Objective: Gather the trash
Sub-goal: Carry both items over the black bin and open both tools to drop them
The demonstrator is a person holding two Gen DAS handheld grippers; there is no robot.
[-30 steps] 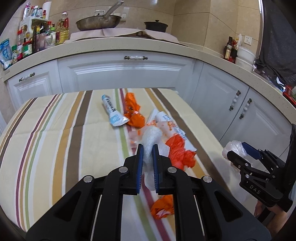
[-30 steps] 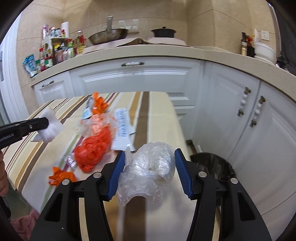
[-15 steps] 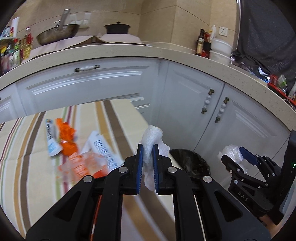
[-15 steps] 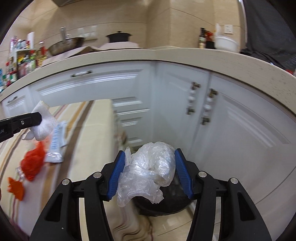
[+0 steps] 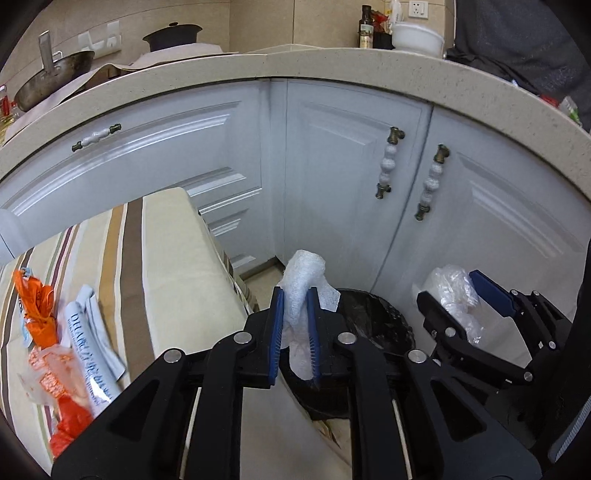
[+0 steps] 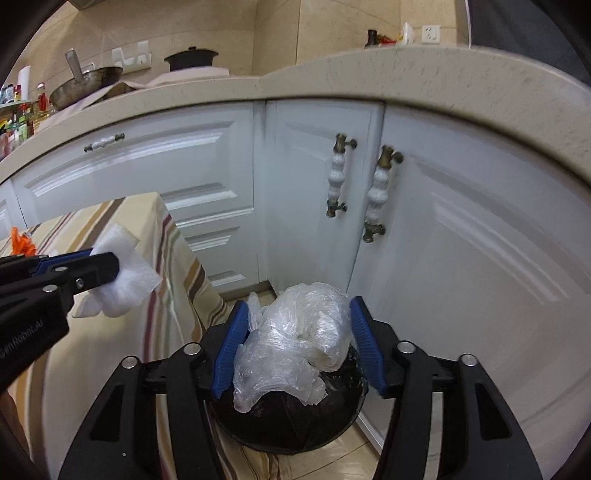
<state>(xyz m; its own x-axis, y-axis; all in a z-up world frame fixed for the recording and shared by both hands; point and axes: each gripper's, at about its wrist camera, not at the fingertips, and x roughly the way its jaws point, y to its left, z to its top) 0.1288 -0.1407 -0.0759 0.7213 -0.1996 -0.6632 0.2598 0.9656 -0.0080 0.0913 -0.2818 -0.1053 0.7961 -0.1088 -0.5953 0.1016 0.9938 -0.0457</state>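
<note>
My left gripper holds a piece of white foam wrap upright just above the near rim of the black-lined trash bin. Its jaws are opening, but the pads still touch the foam. My right gripper hangs directly over the bin with a crumpled clear plastic bag between its blue pads; these jaws are opening too, and the bag still rests against them. Each gripper shows in the other's view: the left gripper and the right gripper. Orange wrappers and a white packet lie on the striped table.
White corner cabinets with knobbed handles stand close behind the bin. The table's cloth hangs beside the bin on its left. A wok and a dark pot sit on the counter above.
Both grippers swung right, off the table and down over the bin, carrying the foam and the plastic bag. Both pairs of jaws stand slightly wider than before.
</note>
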